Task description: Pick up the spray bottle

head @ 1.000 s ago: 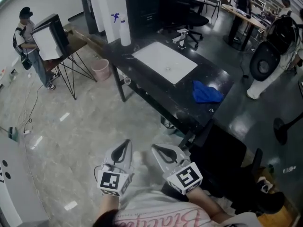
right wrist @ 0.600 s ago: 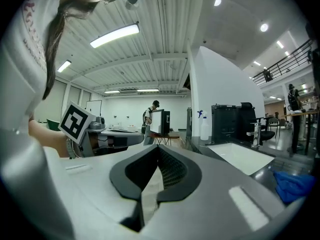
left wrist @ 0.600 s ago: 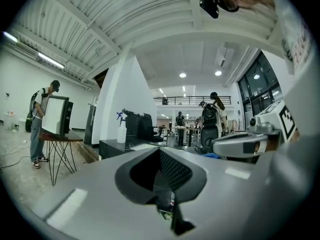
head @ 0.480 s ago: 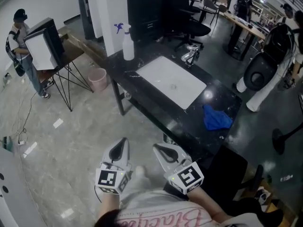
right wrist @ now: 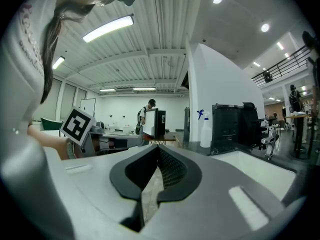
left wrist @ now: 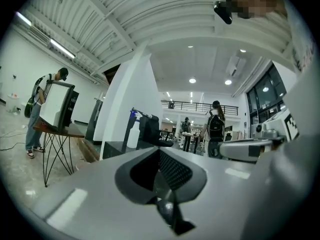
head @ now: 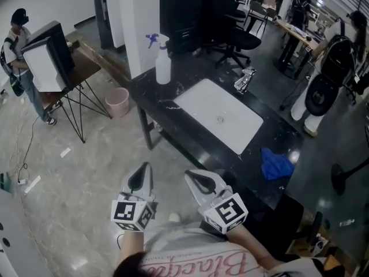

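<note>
The white plastic spray bottle with a blue trigger head (head: 163, 67) stands upright at the upper middle of the head view. It is on the far-left corner of the long black worktop (head: 184, 128), just beside a white pillar (head: 141, 27). To its lower right the worktop holds a white rectangular sink (head: 222, 117) with a chrome tap (head: 245, 79) at its far edge. A crumpled blue cloth (head: 275, 164) lies further right, well apart from the bottle.

Both tools sit low in the frame, over the pale floor and short of the worktop's near edge. The left tongs (head: 147, 166) are pressed fully together with nothing in them. The right tongs (head: 188, 174) are narrow too, with only a sliver of floor showing between the pads, and they are empty. In each gripper view the spray bottle appears small and distant above the pads.

This looks like the approach step: no reach has begun and the bottle is untouched. The next move, as I judge it, calls for getting close to the bottle's corner of the worktop. One of the tongs then has to be spread wide enough for the round body and lined up level around it, below the trigger, before squeezing. The pillar close by leaves little room, so coming in from the open front seems safest.
</note>
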`<state>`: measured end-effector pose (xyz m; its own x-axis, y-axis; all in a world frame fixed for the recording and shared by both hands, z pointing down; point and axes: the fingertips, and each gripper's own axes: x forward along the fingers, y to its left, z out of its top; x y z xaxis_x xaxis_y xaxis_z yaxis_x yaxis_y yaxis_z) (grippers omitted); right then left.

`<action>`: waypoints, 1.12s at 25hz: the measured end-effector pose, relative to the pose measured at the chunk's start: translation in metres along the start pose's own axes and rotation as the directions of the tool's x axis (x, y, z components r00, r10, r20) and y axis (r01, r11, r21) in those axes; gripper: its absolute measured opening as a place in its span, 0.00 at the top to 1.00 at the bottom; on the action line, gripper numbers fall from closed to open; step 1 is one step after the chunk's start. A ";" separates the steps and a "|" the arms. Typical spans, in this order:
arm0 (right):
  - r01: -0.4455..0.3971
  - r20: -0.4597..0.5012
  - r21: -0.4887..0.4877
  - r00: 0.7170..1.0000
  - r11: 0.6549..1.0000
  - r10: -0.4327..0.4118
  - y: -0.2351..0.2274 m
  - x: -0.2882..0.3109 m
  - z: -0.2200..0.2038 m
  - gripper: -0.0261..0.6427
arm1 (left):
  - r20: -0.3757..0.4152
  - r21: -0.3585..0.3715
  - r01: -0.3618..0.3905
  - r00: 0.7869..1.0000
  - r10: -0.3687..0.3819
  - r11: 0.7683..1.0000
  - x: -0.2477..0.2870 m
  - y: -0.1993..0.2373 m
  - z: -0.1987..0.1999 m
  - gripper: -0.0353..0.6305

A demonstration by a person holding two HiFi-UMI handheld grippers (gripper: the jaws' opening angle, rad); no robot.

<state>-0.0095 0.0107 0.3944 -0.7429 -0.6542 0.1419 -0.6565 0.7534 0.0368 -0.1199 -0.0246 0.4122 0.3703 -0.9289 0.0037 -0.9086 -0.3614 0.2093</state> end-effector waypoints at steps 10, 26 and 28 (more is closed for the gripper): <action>0.021 -0.043 0.039 0.999 0.999 -0.020 -0.033 0.040 -0.010 0.96 | -0.038 -0.018 0.022 0.999 -0.022 1.000 0.036 0.027 -0.007 0.95; 0.031 -0.031 0.068 0.999 0.997 -0.029 -0.123 0.140 -0.001 0.96 | -0.079 0.040 0.089 0.993 -0.086 0.995 0.155 0.075 0.001 0.95; 0.040 -0.022 0.071 0.999 0.997 -0.039 -0.138 0.154 0.004 0.96 | -0.075 0.065 0.115 0.991 -0.110 0.991 0.174 0.079 0.010 0.95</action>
<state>-0.0341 -0.1943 0.4068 -0.7137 -0.6814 0.1620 -0.6935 0.7199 -0.0275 -0.1291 -0.2159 0.4198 0.4819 -0.8746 0.0542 -0.8705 -0.4707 0.1440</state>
